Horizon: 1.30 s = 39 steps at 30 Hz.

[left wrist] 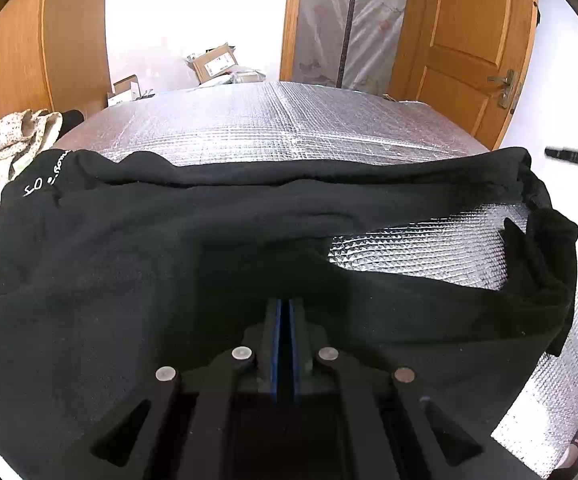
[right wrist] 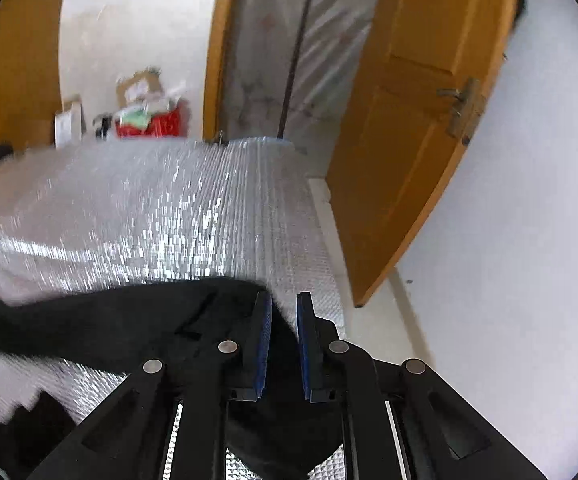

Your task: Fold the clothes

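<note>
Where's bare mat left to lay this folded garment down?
Free: the silver mat beyond the black garment, up to its far edge, plus a small patch the cloth encloses. Crowded: the left corner, with the floral cloth.

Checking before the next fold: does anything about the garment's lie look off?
Yes. The black garment is bunched along its far edge, with a gap of bare foil mat showing at its right. The left gripper is shut on the cloth; the right gripper is open at the bunched corner.

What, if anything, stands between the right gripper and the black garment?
Nothing visible does. The right gripper is open, and the black garment already lies partly between its fingers on the silver foil mat.
</note>
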Each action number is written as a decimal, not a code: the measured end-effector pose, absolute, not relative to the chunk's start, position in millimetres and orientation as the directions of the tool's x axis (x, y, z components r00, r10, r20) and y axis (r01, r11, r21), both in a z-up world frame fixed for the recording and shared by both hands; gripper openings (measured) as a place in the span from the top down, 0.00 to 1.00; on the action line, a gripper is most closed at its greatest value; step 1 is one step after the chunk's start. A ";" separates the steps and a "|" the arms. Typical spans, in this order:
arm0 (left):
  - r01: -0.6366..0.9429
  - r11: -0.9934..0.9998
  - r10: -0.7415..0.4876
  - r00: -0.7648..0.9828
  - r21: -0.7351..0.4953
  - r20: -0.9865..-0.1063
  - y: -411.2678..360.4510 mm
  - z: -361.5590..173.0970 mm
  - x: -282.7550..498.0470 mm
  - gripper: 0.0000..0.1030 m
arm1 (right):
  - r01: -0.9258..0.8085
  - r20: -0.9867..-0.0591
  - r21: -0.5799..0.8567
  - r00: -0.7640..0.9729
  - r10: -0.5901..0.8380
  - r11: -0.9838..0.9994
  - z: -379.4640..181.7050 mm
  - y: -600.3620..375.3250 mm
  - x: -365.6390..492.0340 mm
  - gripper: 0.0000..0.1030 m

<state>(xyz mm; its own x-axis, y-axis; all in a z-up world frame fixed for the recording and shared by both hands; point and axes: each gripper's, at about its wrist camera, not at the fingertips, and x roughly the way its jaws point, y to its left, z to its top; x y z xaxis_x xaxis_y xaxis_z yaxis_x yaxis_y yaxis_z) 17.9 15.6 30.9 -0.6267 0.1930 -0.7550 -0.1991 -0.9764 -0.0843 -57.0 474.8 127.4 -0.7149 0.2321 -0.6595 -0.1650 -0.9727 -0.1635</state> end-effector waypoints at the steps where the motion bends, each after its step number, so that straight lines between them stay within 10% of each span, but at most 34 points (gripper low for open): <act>1: -0.199 -0.977 0.190 -0.627 -0.080 -0.755 16.0 30.9 18.1 0.96 | -0.173 -0.661 -0.160 -0.712 0.236 -0.972 126.8 477.5 -59.9 0.85; 5: -0.200 -0.977 0.186 -0.629 -0.074 -0.755 15.3 31.0 18.5 0.96 | -0.141 -0.674 -0.180 -0.703 0.227 -0.973 127.2 473.3 -75.7 0.83; 9: -0.199 -0.974 0.208 -0.625 -0.103 -0.752 11.0 30.5 18.1 0.96 | 0.085 -0.677 -0.082 -0.736 -0.007 -0.993 119.0 437.7 -66.0 0.59; 30: -0.085 -0.991 0.134 -0.736 -0.105 -0.663 -52.0 71.9 9.1 0.96 | 0.795 -0.826 -0.111 -0.408 -0.389 -0.597 67.5 252.5 -119.7 0.47; 32: -0.073 -0.991 0.129 -0.729 -0.110 -0.672 -57.6 67.4 6.3 0.96 | 0.814 -0.853 -0.092 -0.362 -0.376 -0.574 59.4 244.4 -122.8 0.48; 35: -0.059 -0.991 0.123 -0.721 -0.116 -0.682 -63.7 61.3 4.1 0.96 | 0.808 -0.868 -0.050 -0.326 -0.374 -0.588 52.4 238.1 -133.7 0.92; 39: -0.031 -0.991 0.110 -0.727 -0.127 -0.678 -76.1 62.3 5.8 0.96 | 0.682 -0.826 0.004 -0.410 -0.387 -0.731 64.8 253.4 -165.0 0.96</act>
